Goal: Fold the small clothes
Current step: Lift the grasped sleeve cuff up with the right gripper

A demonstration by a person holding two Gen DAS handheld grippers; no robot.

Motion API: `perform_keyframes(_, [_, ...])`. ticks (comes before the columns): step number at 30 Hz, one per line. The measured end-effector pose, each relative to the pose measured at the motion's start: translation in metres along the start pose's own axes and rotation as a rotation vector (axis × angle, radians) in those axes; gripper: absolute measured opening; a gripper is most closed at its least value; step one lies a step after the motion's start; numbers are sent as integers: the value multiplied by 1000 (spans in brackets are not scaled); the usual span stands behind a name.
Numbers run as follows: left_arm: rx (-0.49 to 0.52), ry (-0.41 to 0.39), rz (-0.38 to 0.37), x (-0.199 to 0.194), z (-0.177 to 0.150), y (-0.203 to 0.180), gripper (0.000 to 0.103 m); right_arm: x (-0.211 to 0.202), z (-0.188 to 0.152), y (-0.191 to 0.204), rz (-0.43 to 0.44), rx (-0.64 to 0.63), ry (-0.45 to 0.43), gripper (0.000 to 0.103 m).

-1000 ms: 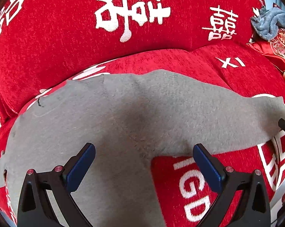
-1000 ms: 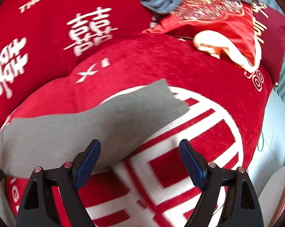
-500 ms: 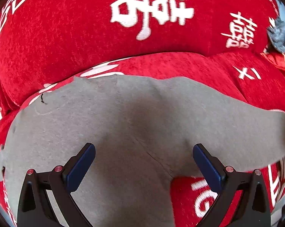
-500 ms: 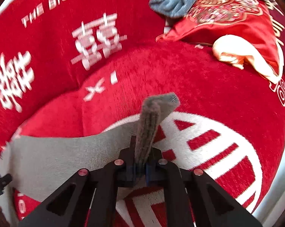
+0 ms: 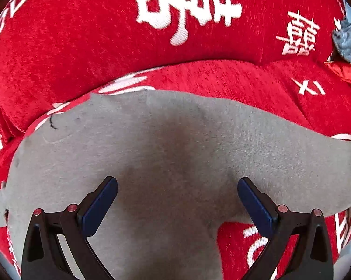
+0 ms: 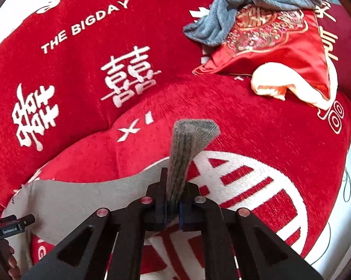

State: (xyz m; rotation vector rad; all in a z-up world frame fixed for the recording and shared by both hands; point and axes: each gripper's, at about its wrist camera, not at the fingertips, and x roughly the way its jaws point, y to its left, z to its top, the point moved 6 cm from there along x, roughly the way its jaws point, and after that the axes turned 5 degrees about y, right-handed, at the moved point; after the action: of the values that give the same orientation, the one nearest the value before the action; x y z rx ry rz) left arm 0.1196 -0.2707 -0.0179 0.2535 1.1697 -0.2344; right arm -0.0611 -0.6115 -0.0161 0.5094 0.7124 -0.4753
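A grey knit garment (image 5: 175, 154) is spread flat across the seat of a red sofa (image 5: 82, 46) printed with white characters and the words "THE BIGDAY". The left claw (image 5: 177, 200) is held over the middle of the garment with its blue-padded fingers (image 5: 98, 206) wide apart; nothing is gripped between them, and whether the tips touch the cloth cannot be told. The right claw (image 6: 173, 207) is seen pressed together on the ribbed end (image 6: 189, 149) of the garment, which is bunched between the pads and sticks up and forward beyond them, raised off the seat, while the rest of the cloth trails away flat to the left. At the far end of the sofa, a grey-blue fleece cloth (image 6: 250, 4) is draped over a red embroidered cushion (image 6: 275, 44), well apart from the garment. At the lower left edge of the right wrist view, part of the left tool and a few fingertips of the person's hand (image 6: 12, 260) are visible.
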Motion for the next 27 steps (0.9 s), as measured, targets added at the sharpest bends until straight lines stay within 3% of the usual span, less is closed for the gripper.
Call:
perform_keyframes(10, [-18, -82, -38, -36, -18, 29, 103, -32, 1, 54, 17, -76, -33, 6])
perform_keyframes(27, [-118, -76, -110, -46, -71, 101, 103, -78, -13, 194, 120, -221, -45, 6])
